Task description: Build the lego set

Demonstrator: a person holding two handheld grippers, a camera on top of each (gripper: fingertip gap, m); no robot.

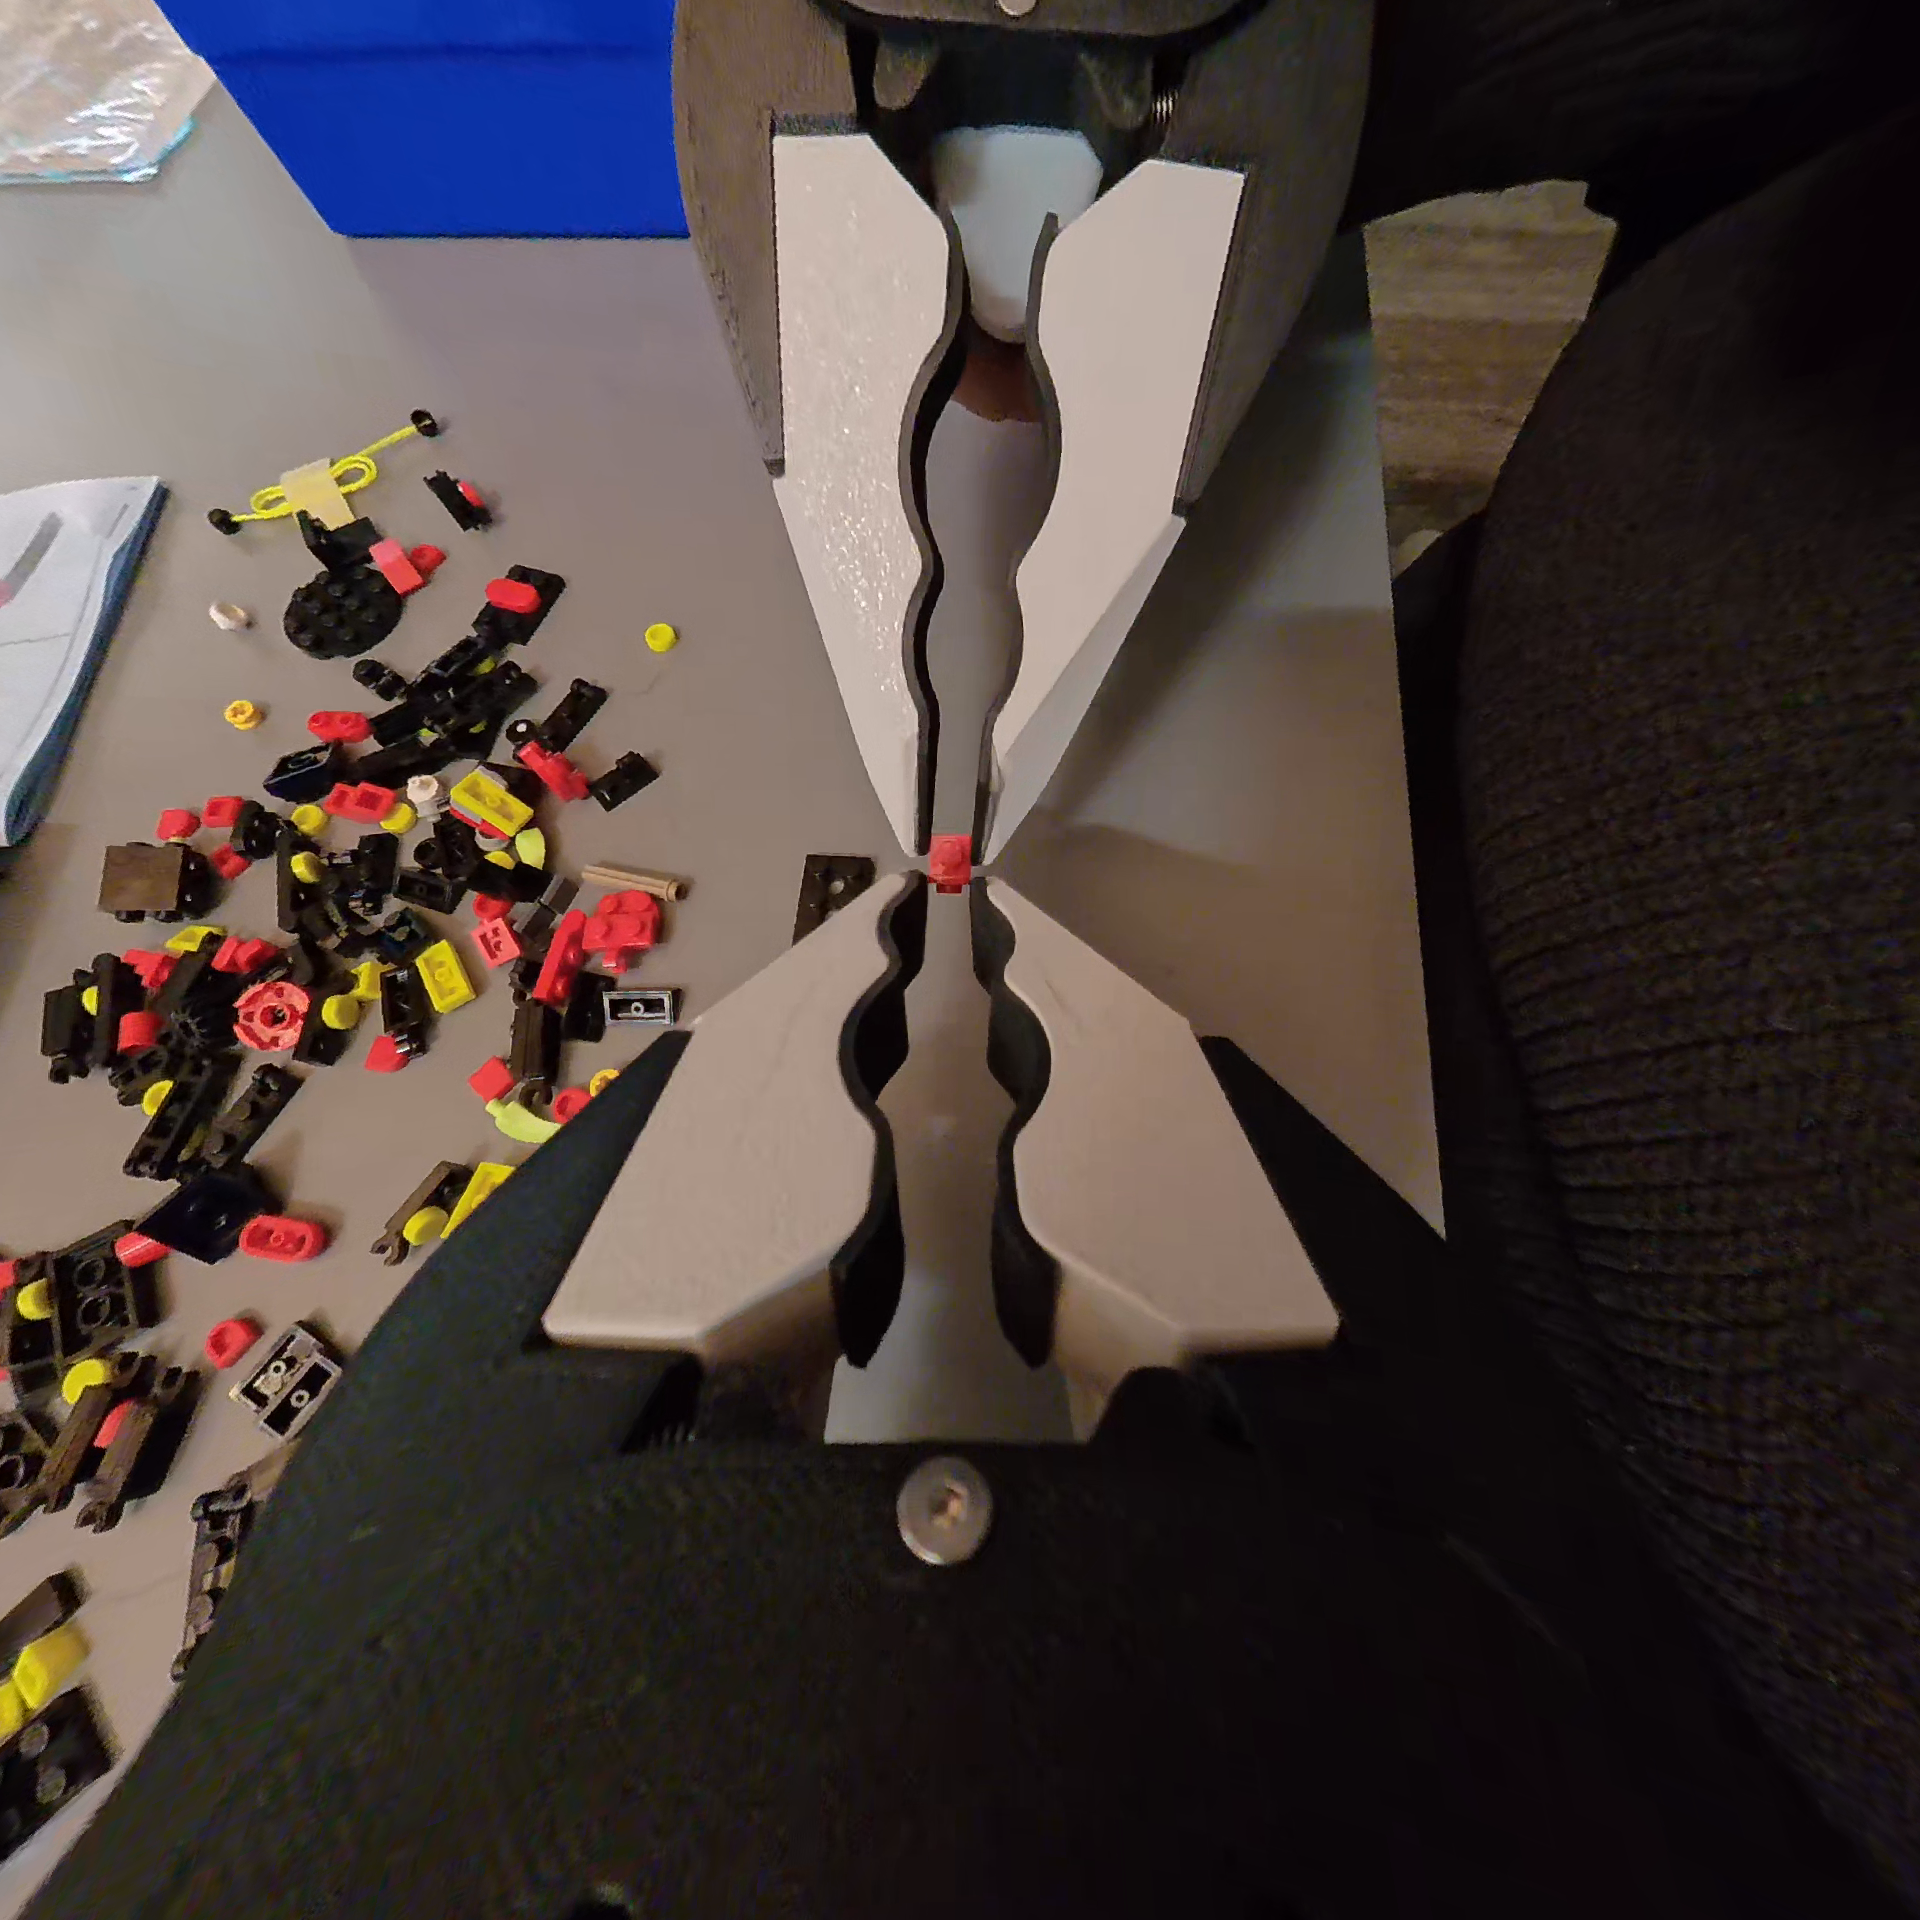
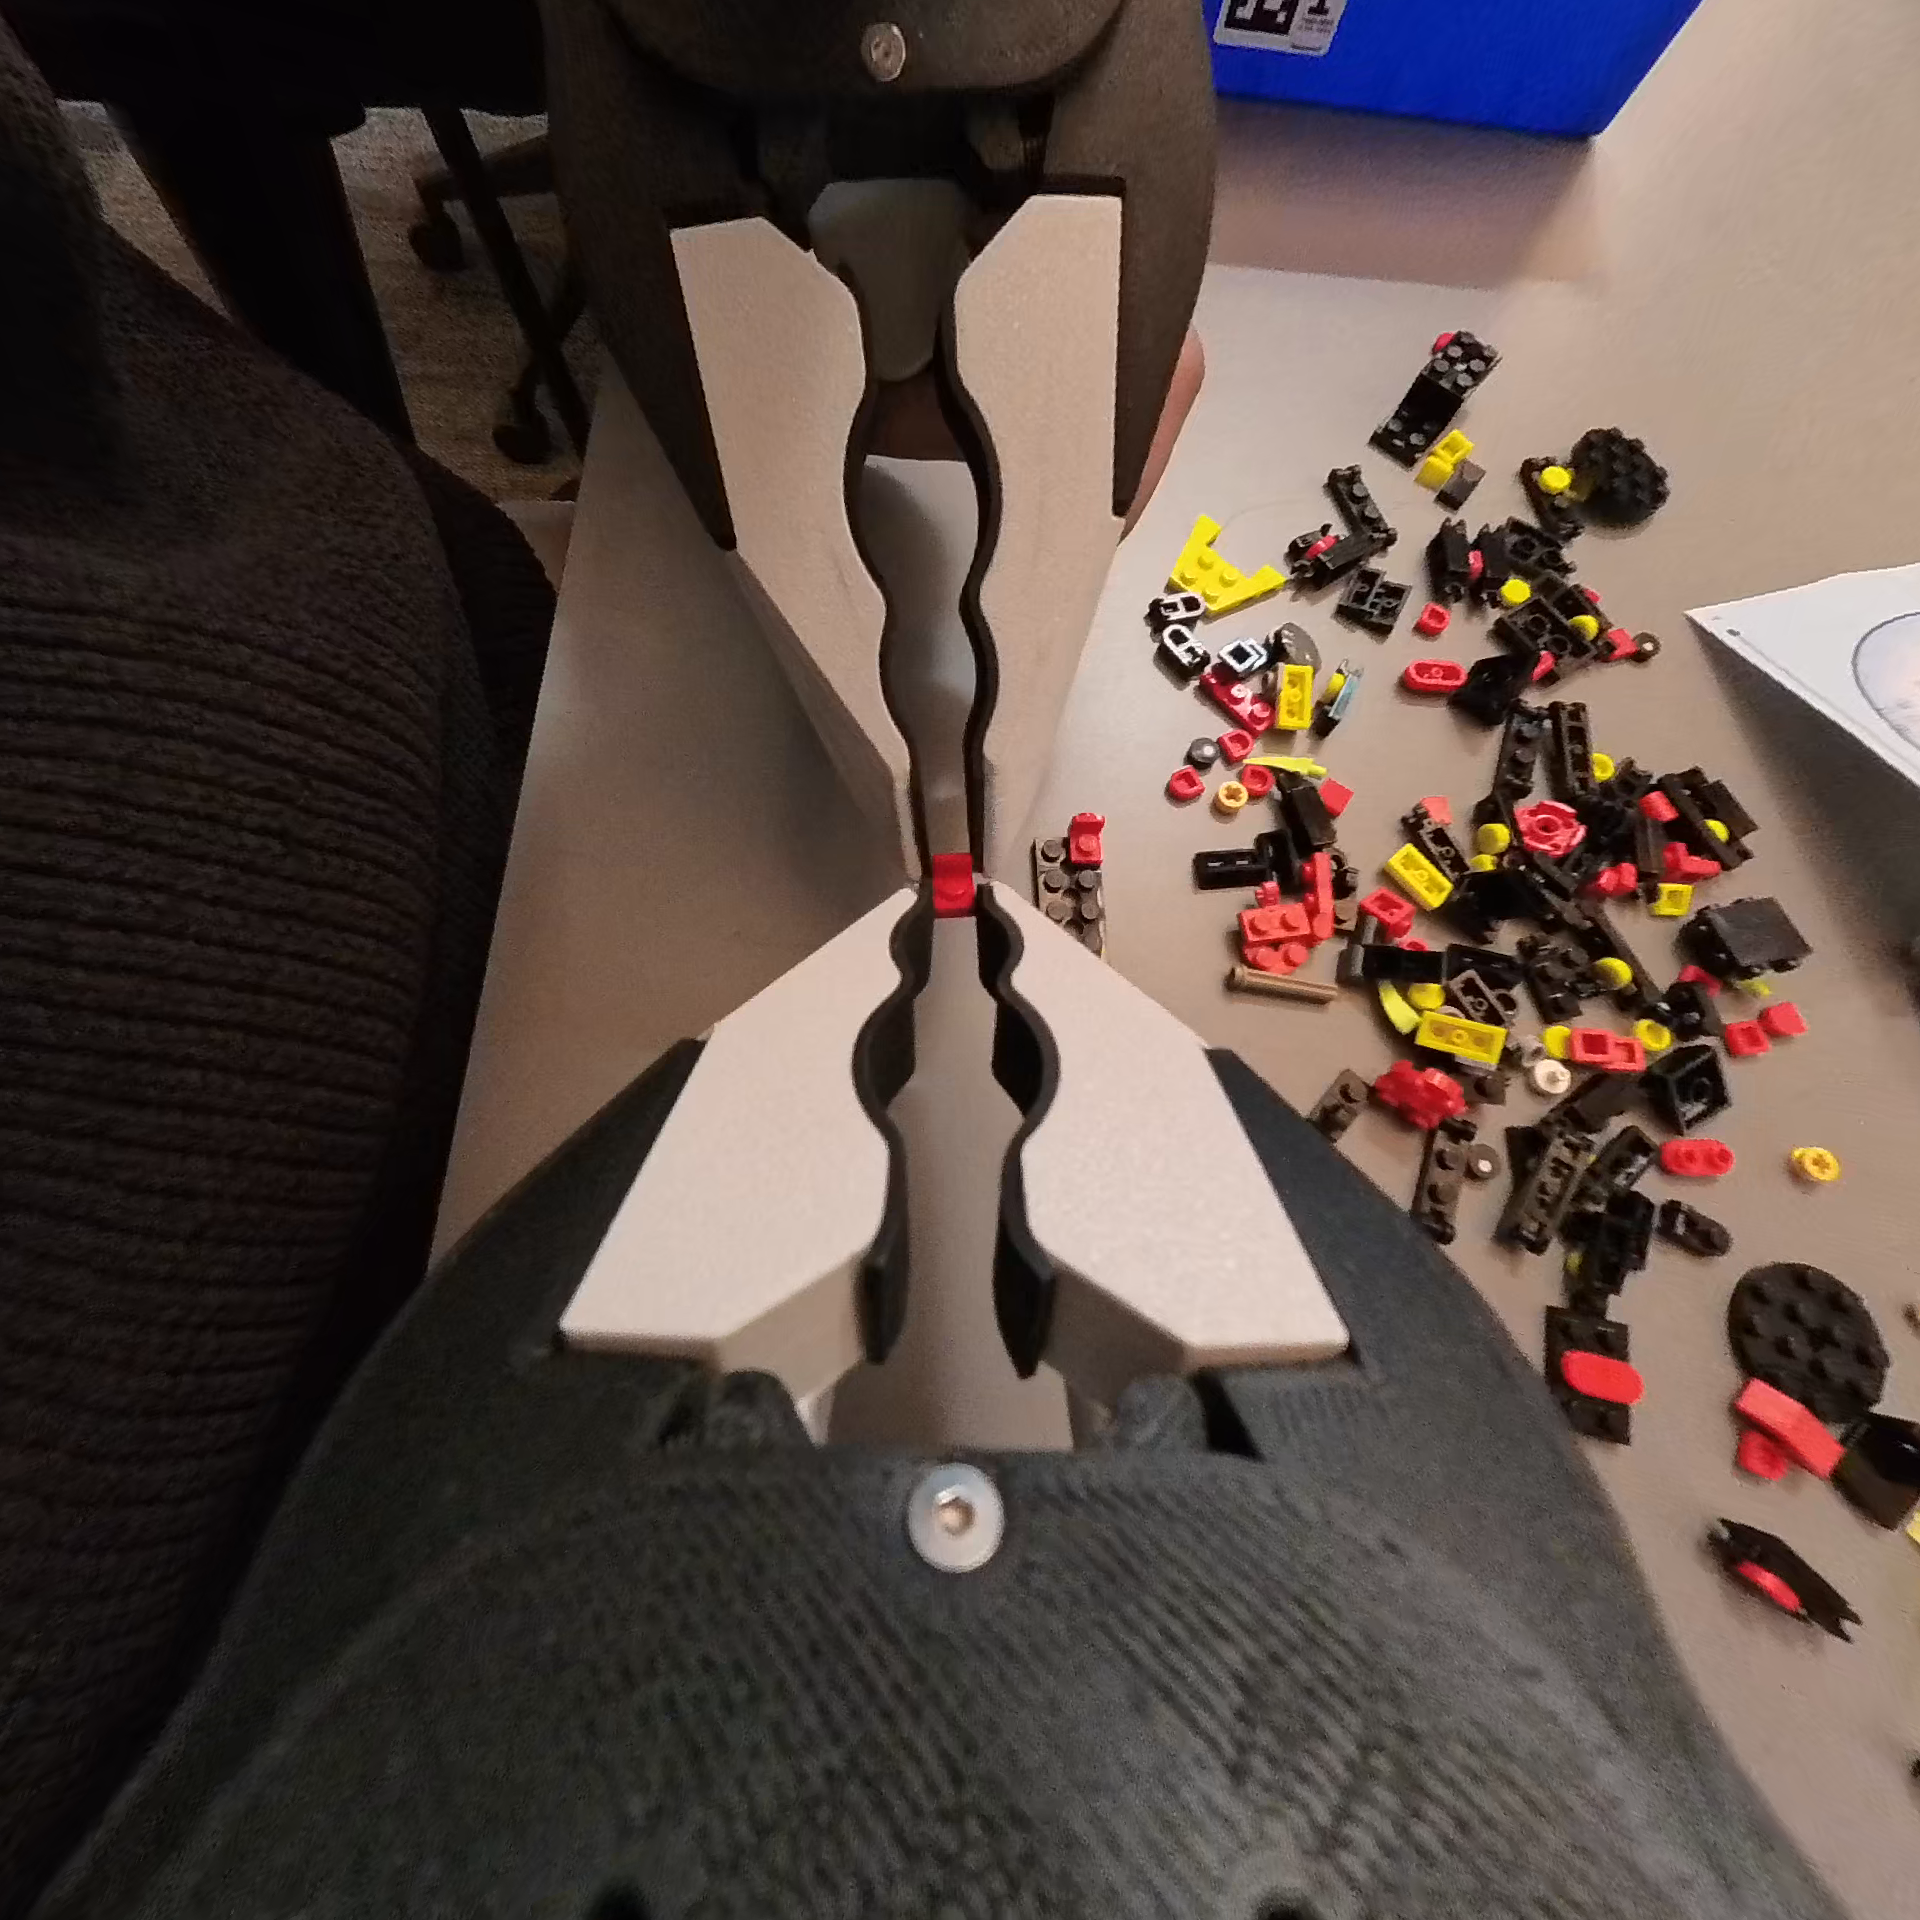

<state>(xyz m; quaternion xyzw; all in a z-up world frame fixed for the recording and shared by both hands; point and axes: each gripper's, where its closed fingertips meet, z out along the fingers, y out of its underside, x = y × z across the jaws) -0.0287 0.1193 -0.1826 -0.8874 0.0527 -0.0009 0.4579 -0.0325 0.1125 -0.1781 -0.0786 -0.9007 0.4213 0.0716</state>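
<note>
- Two handheld grippers meet tip to tip above the near edge of a grey table (image 1: 582, 343); a tiny red lego piece (image 1: 948, 862) is pinched where the tips meet, at frame centre in both wrist views.
- Left gripper (image 1: 948, 896): comes up from 6 o'clock in its own view; jaws nearly closed, tips pressed on the red piece's lower part.
- Right gripper (image 2: 954, 902): likewise narrowed onto the same piece; in the left view it reaches down from 12 o'clock; which one bears the load, can't tell.
- Loose bricks (image 1: 416, 883), black, red & yellow, scattered at 9 o'clock in left view, 3 o'clock in right view; a dark studded plate (image 2: 1070, 883) carrying a small red part lies just beside the tips at 3 o'clock.
- Blue box (image 1: 447, 104) at 11 o'clock; instruction booklet (image 1: 62, 644) at 9 o'clock, far edge.
- Handling, as a guess: piece is v. light, rigid hard plastic, smooth & slippery; likely to pop out or twist if squeezed off-centre; best held on flat opposite sides, not studs, w/ light steady pressure.
</note>
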